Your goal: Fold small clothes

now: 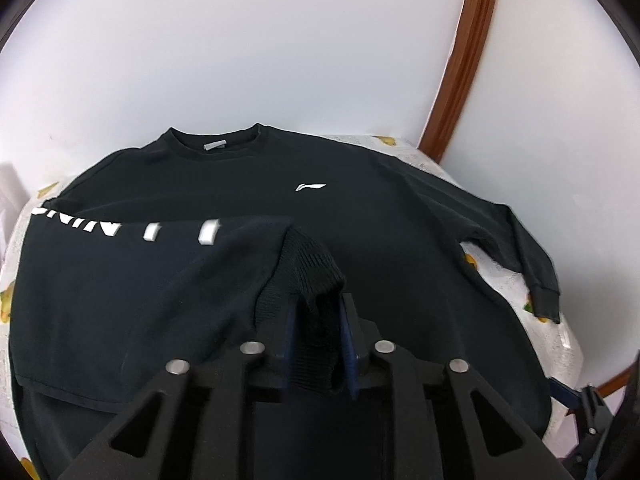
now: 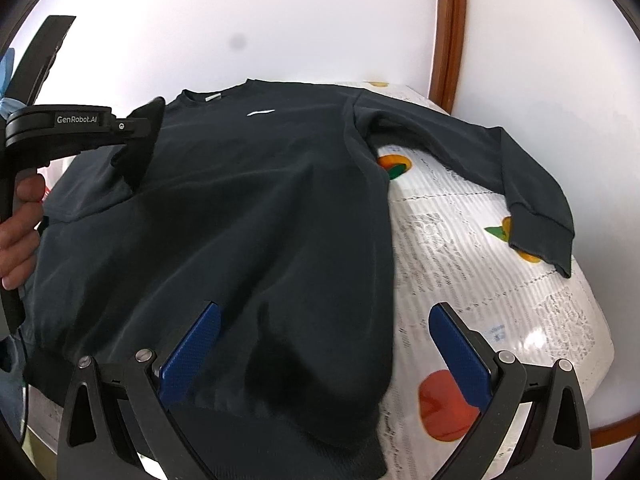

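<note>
A black long-sleeve sweatshirt [image 1: 340, 220] lies face up on a small table, collar at the far side; it also shows in the right wrist view [image 2: 260, 200]. My left gripper [image 1: 320, 312] is shut on the ribbed cuff [image 1: 316, 268] of the left sleeve and holds it over the chest; the sleeve with white lettering [image 1: 160, 236] is folded across the body. In the right wrist view the left gripper [image 2: 136, 128] holds that cuff above the shirt. My right gripper [image 2: 324, 316] is open, above the shirt's lower right edge. The other sleeve [image 2: 520, 184] lies spread out on the right.
The table wears a white cloth with fruit prints [image 2: 480, 280]. A white wall and a brown wooden strip [image 2: 450, 40] stand behind. The table's wooden rim [image 2: 612, 432] shows at the lower right. A hand [image 2: 20, 224] holds the left gripper.
</note>
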`<state>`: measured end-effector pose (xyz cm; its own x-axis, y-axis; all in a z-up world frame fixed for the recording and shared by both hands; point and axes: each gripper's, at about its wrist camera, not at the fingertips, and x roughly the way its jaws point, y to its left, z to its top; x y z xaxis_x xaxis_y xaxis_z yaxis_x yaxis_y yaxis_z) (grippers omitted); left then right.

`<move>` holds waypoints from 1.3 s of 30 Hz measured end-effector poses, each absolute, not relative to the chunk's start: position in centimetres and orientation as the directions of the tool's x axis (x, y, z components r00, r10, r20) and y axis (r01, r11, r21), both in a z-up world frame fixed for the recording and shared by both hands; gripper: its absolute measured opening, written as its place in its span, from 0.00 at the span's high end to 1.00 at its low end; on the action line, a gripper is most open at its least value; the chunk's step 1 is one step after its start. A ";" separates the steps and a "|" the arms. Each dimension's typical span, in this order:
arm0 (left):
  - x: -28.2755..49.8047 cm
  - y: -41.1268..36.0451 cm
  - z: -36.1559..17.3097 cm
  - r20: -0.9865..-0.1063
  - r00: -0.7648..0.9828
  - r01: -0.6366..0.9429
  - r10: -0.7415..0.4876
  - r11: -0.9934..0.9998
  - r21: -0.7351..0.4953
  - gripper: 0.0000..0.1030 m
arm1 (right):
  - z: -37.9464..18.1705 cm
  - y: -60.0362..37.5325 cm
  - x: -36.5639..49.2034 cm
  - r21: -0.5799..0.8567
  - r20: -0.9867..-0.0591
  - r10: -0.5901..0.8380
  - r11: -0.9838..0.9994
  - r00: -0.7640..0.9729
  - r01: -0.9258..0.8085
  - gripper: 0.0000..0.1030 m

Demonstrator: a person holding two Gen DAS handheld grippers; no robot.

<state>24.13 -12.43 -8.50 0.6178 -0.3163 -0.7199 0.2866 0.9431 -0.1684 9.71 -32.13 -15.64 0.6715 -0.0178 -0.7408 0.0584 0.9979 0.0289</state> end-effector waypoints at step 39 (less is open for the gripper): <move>28.0 15.9 -15.7 -0.805 0.593 -0.115 0.012 0.991 -0.070 0.93 | -17.3 -17.3 31.5 0.053 -0.809 0.086 0.996 0.581 -0.074 0.76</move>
<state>28.04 15.90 -15.72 0.5928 0.0118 -0.8053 -0.1154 0.9908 -0.0705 31.48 -17.27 -17.33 0.5808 0.0862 -0.8095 -0.0740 0.9959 0.0530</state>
